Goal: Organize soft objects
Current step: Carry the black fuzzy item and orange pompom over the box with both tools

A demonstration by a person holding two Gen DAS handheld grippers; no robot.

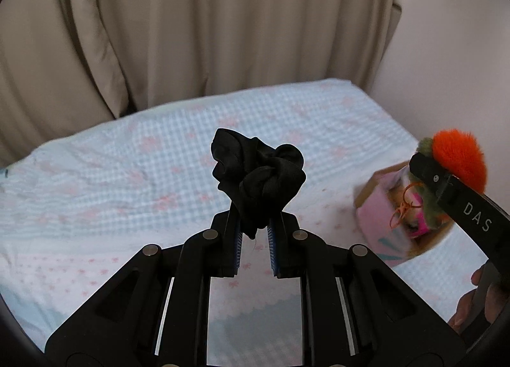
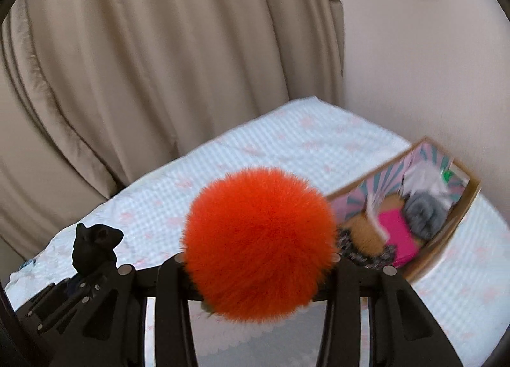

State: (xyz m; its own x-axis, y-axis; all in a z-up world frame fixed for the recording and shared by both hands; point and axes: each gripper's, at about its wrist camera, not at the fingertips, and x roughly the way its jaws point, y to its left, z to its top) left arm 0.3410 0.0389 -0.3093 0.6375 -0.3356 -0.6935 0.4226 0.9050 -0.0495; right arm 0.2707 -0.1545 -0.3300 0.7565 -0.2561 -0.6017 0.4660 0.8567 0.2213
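Observation:
My left gripper (image 1: 255,223) is shut on a black satin scrunchie (image 1: 258,175) and holds it above the bed; the scrunchie also shows at the left of the right wrist view (image 2: 94,247). My right gripper (image 2: 258,268) is shut on a fluffy orange pompom (image 2: 259,242), which hides the fingertips; the pompom also shows at the right of the left wrist view (image 1: 460,159), above the box. An open cardboard box (image 2: 459,214) lies on the bed at the right, holding a grey pompom (image 2: 422,210), a pink item (image 2: 398,234) and other soft things.
The bed has a pale blue checked sheet with pink flowers (image 1: 143,169). Beige curtains (image 1: 191,22) hang behind it, and a plain wall (image 2: 430,64) stands at the right. The box (image 1: 376,207) sits near the bed's right edge.

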